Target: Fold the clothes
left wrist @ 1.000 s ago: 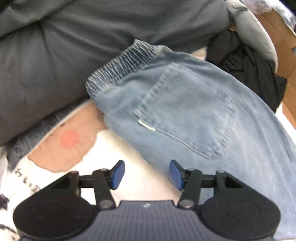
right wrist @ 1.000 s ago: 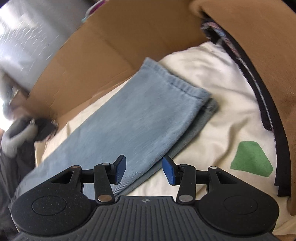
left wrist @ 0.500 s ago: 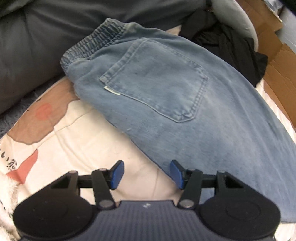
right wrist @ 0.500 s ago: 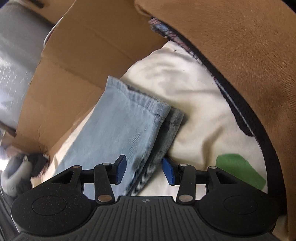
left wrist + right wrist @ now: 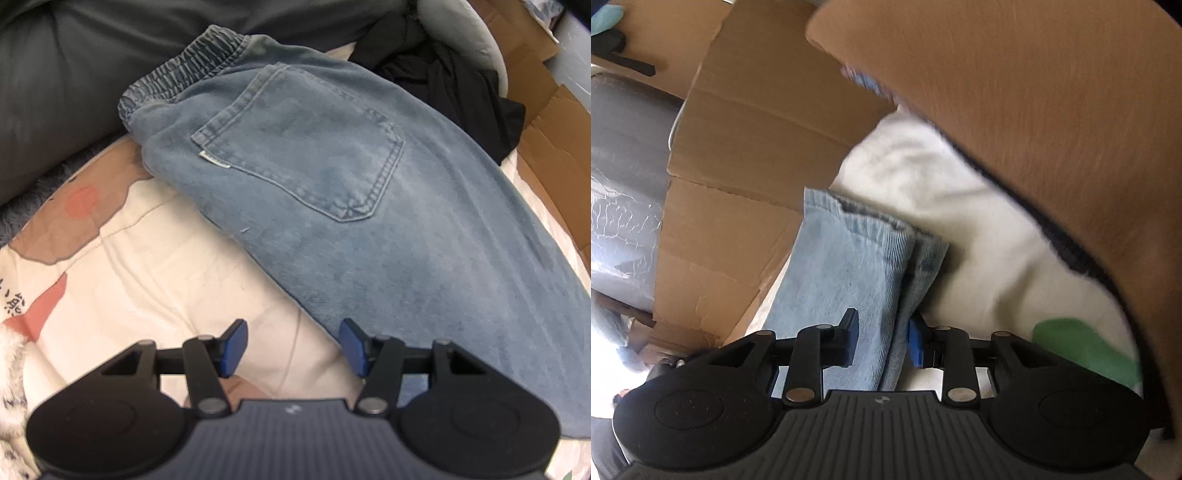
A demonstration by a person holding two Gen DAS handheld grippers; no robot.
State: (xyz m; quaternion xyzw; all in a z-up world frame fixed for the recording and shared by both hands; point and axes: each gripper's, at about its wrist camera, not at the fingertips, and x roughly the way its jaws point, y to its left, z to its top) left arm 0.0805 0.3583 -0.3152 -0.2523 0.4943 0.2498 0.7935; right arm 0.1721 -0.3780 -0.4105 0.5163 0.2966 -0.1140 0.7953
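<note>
The jeans look soft and heavyish; the right gripper closes around their leg, the left gripper gapes empty beside them.

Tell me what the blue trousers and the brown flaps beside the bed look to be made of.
Blue trousers: washed denim by the look, matt and faded, with a diagonal weave, contrast stitching round a patch pocket and a gathered elastic waistband. Brown flaps: probably plain corrugated cardboard, dull and uncoated, with sharp creases and a torn, ragged edge.
</note>
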